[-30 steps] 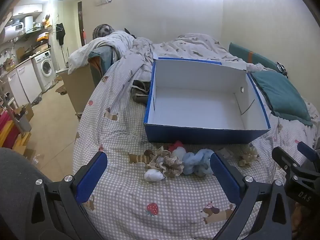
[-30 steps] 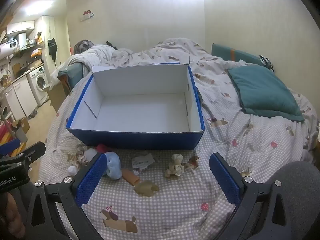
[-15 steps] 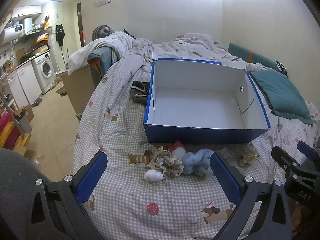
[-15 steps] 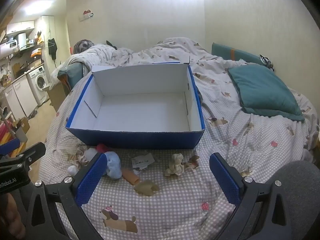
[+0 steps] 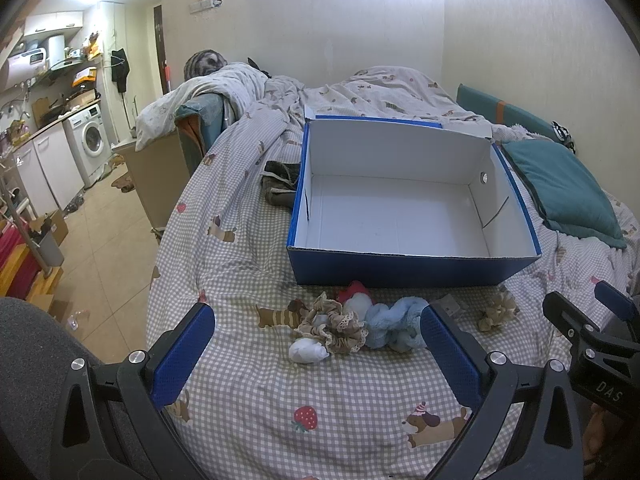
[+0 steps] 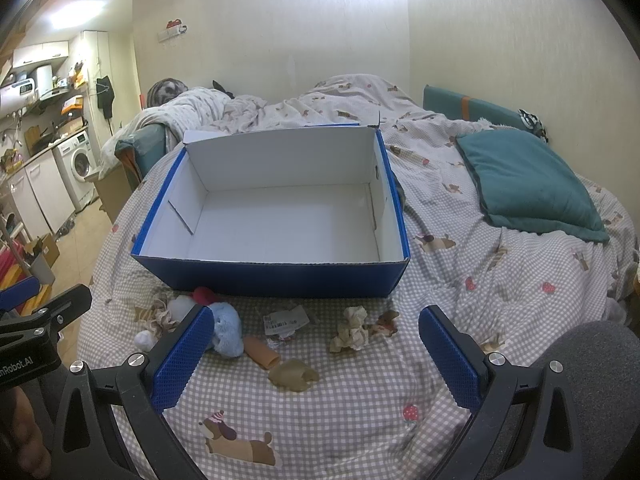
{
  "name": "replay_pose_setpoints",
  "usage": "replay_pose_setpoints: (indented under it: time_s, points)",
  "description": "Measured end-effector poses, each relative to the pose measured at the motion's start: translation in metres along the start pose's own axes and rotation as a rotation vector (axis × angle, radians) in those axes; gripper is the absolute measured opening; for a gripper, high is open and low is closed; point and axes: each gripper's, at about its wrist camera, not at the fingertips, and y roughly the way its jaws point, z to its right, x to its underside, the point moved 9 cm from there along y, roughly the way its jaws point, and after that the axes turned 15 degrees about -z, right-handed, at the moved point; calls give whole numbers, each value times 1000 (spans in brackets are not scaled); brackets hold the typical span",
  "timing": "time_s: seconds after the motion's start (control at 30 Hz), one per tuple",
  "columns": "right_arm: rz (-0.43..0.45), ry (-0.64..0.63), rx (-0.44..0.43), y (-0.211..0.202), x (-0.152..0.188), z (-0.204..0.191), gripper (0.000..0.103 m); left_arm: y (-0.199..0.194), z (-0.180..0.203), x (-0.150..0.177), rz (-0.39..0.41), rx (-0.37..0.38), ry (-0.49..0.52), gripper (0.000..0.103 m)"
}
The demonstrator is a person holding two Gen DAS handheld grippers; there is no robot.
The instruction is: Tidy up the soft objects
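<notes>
An empty blue box [image 5: 412,270] with a white inside sits on the bed; it also shows in the right wrist view [image 6: 280,280]. In front of it lie soft things: a beige lace scrunchie [image 5: 334,326], a white ball [image 5: 306,351], a light blue plush scrunchie [image 5: 394,322] [image 6: 226,330], a red-and-white piece [image 5: 354,294], a tan crumpled scrunchie [image 6: 352,330], a tan sock [image 6: 294,374]. My left gripper [image 5: 316,344] is open, hovering near the pile. My right gripper [image 6: 312,344] is open above the sock.
A teal pillow [image 6: 528,188] lies right of the box. A rumpled duvet [image 5: 360,92] lies behind it. A paper tag [image 6: 286,320] lies among the soft things. The bed's left edge drops to a tiled floor [image 5: 104,232] with a washing machine [image 5: 90,140].
Both grippers have barely shifted; the view has crept slightly. Nothing was taken hold of or moved.
</notes>
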Motion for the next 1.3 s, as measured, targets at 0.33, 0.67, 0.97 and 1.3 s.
replay_pose_setpoints:
  time_s: [0.33, 0.67, 0.97, 1.3]
  points:
    - [-2, 1, -1, 1, 0, 0, 103, 0, 0, 0, 0, -1, 0, 103]
    - [-3, 1, -1, 1, 0, 0, 103, 0, 0, 0, 0, -2, 1, 103]
    - [-4, 0, -1, 2, 0, -1, 103, -2, -1, -1, -1, -3, 2, 103]
    - [-6, -1, 0, 2, 1, -1, 103, -2, -2, -1, 1, -9, 2, 103]
